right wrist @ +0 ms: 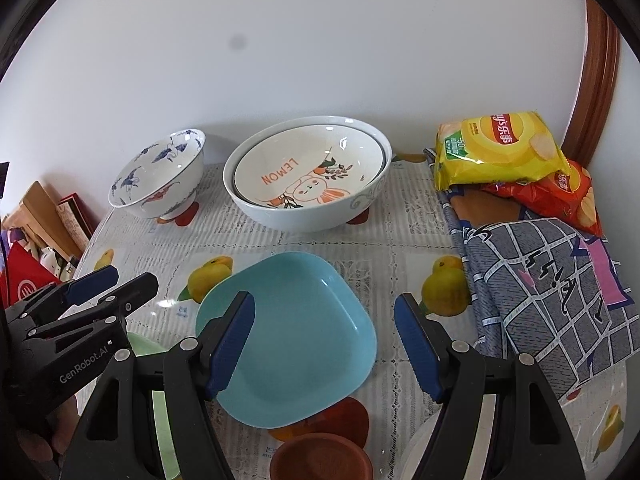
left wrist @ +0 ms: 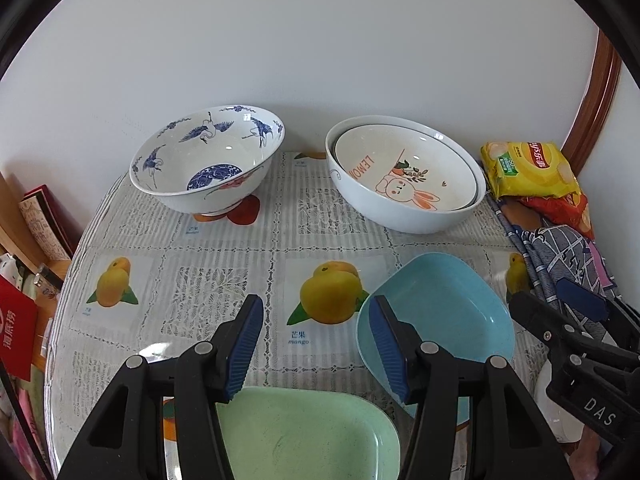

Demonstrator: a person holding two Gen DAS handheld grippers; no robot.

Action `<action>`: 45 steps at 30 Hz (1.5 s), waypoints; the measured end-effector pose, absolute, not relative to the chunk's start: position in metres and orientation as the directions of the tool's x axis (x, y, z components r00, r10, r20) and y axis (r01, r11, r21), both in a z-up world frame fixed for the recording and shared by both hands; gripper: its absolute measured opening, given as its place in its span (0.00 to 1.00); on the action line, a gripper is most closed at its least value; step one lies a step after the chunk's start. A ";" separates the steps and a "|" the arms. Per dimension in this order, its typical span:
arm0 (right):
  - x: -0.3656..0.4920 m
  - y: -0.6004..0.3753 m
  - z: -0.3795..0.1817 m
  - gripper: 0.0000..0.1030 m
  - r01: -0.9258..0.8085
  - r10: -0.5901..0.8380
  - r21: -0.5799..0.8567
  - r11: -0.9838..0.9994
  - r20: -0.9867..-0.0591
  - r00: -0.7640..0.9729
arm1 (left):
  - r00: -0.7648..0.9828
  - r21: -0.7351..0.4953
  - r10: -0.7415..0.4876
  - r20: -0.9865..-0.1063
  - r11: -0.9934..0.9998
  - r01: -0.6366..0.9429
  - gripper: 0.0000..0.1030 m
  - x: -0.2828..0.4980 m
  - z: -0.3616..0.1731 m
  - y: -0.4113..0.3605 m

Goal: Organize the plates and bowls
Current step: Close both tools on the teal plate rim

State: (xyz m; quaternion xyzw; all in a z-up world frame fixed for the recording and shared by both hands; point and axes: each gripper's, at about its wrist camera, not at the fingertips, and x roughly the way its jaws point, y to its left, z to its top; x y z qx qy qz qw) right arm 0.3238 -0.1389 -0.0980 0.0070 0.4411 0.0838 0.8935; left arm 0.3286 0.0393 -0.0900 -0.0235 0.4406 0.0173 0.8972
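A pale green plate [left wrist: 308, 436] lies at the near edge, under my left gripper [left wrist: 320, 344], which hangs open above its far rim with nothing between its blue pads. To the right lies a square blue plate [right wrist: 296, 340], overlapping the green plate [right wrist: 144, 346]. My right gripper [right wrist: 324, 344] hovers open over the blue plate [left wrist: 440, 312], touching nothing. At the back stand a blue-and-white crane bowl [left wrist: 208, 164] and a large white bowl [left wrist: 400, 216] with a rabbit "LEMON" bowl [left wrist: 404, 172] nested inside. Each gripper shows in the other's view: right gripper [left wrist: 552, 300], left gripper [right wrist: 128, 280].
A fruit-print tablecloth [left wrist: 224, 280] covers the table by a white wall. Yellow and red chip bags [right wrist: 500, 152] and a folded checked cloth [right wrist: 552, 288] fill the right side. A small brown dish [right wrist: 320, 460] sits at the near edge. Boxes and red packaging [left wrist: 16, 328] stand off the left edge.
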 end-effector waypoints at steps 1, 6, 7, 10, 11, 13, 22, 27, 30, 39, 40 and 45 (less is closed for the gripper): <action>0.325 -0.139 -0.101 0.69 -0.142 0.149 0.080 0.987 -0.792 0.592 | 0.608 -0.029 0.009 -0.794 0.998 -0.052 0.51 0.330 -0.092 0.040; 0.329 -0.144 -0.110 0.69 -0.128 0.121 0.057 0.990 -0.807 0.578 | 0.585 -0.080 -0.039 -0.810 0.996 -0.045 0.51 0.336 -0.103 0.044; 0.329 -0.145 -0.112 0.69 -0.128 0.119 0.055 0.990 -0.810 0.574 | 0.580 -0.088 -0.046 -0.813 0.995 -0.044 0.51 0.337 -0.106 0.044; 0.330 -0.148 -0.118 0.69 -0.129 0.106 0.040 0.991 -0.818 0.565 | 0.566 -0.101 -0.059 -0.822 0.994 -0.043 0.51 0.342 -0.111 0.042; 0.331 -0.149 -0.120 0.69 -0.129 0.100 0.033 0.991 -0.822 0.561 | 0.560 -0.100 -0.058 -0.827 0.994 -0.044 0.51 0.344 -0.113 0.040; 0.335 -0.150 -0.124 0.67 -0.118 0.081 0.018 0.993 -0.832 0.549 | 0.545 -0.092 -0.057 -0.837 0.995 -0.036 0.51 0.348 -0.117 0.036; 0.348 -0.148 -0.137 0.51 -0.109 0.035 -0.023 0.994 -0.864 0.502 | 0.523 -0.081 -0.057 -0.851 0.996 -0.024 0.51 0.360 -0.129 0.025; 0.356 -0.148 -0.148 0.42 -0.093 0.018 -0.028 0.995 -0.887 0.462 | 0.513 -0.084 -0.062 -0.856 0.996 -0.019 0.51 0.365 -0.134 0.023; 0.360 -0.147 -0.153 0.38 -0.092 0.013 -0.031 0.995 -0.896 0.445 | 0.503 -0.092 -0.073 -0.861 0.996 -0.014 0.51 0.369 -0.140 0.022; 0.364 -0.150 -0.167 0.13 -0.074 0.018 -0.013 0.997 -0.915 0.404 | 0.489 -0.110 -0.095 -0.867 0.994 -0.002 0.27 0.377 -0.152 0.016; 0.365 -0.149 -0.167 0.11 -0.074 0.020 -0.011 0.997 -0.914 0.405 | 0.489 -0.110 -0.096 -0.867 0.994 -0.001 0.25 0.378 -0.152 0.015; 0.363 -0.146 -0.166 0.09 -0.095 0.039 -0.003 0.996 -0.899 0.437 | 0.506 -0.114 -0.098 -0.857 0.994 -0.001 0.16 0.377 -0.150 0.013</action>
